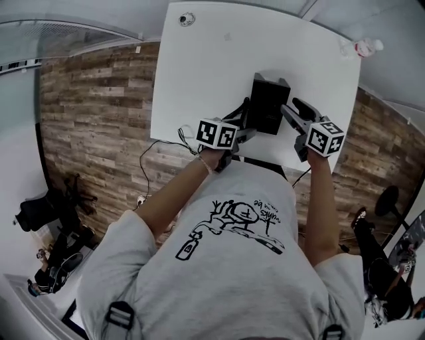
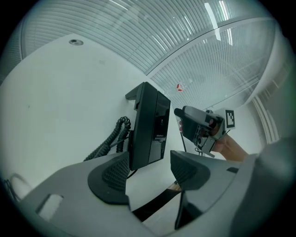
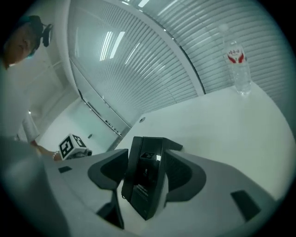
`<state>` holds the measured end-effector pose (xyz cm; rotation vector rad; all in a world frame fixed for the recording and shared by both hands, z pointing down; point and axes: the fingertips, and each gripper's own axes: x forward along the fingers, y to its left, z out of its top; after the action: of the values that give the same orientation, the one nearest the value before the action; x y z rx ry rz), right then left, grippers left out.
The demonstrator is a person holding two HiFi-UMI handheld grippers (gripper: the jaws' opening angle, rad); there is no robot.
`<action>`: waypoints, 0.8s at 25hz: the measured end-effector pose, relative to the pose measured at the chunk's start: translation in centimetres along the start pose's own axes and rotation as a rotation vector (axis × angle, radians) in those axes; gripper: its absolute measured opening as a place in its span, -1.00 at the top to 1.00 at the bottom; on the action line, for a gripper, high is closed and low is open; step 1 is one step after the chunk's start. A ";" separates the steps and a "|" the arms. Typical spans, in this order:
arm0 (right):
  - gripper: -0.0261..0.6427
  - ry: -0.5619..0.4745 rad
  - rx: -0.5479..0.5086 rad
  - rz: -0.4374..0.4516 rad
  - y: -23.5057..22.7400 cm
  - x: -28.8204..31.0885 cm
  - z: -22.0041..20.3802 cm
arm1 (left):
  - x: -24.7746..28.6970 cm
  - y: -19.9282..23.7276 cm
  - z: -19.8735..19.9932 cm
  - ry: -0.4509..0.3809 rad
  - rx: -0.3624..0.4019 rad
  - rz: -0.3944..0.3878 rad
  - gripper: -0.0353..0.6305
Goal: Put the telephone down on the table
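Note:
The black telephone [image 1: 269, 103] stands raised on its edge on the white table [image 1: 199, 80], near the front edge. Its coiled cord [image 2: 111, 139] trails off its left side. My left gripper [image 1: 240, 131] is just left of the phone, open, with nothing between its jaws [image 2: 150, 173]; the telephone [image 2: 148, 122] rises just beyond its left jaw. My right gripper [image 1: 290, 109] is at the phone's right side. In the right gripper view it [image 3: 145, 178] stands open, with the telephone [image 3: 145, 180] between the wide-spread jaws and not pressed by either pad.
A clear water bottle [image 1: 365, 48] stands at the table's far right corner, also seen as the bottle [image 3: 238, 65]. A round cable hole [image 1: 186, 18] is at the far left corner. Thin cables [image 1: 149, 159] hang off the front edge. Wood-plank floor lies either side.

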<state>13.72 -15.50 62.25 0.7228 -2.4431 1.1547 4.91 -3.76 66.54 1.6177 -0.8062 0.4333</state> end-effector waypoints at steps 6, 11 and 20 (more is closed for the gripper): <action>0.37 -0.022 -0.139 -0.070 3.4 -2.1 1.4 | -3.3 -2.8 3.8 -0.126 0.103 -0.004 0.08; 0.50 -0.097 -0.223 -0.102 6.8 -4.0 4.2 | -6.6 -6.0 8.0 -0.301 0.221 -0.031 0.23; 0.68 -0.237 -0.379 -0.159 13.3 -7.7 9.3 | -14.0 -10.8 13.4 -0.604 0.408 -0.024 0.53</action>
<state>11.49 -13.36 44.57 0.9529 -2.6290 0.5484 0.82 -12.57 46.55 2.1825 -1.1991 0.0817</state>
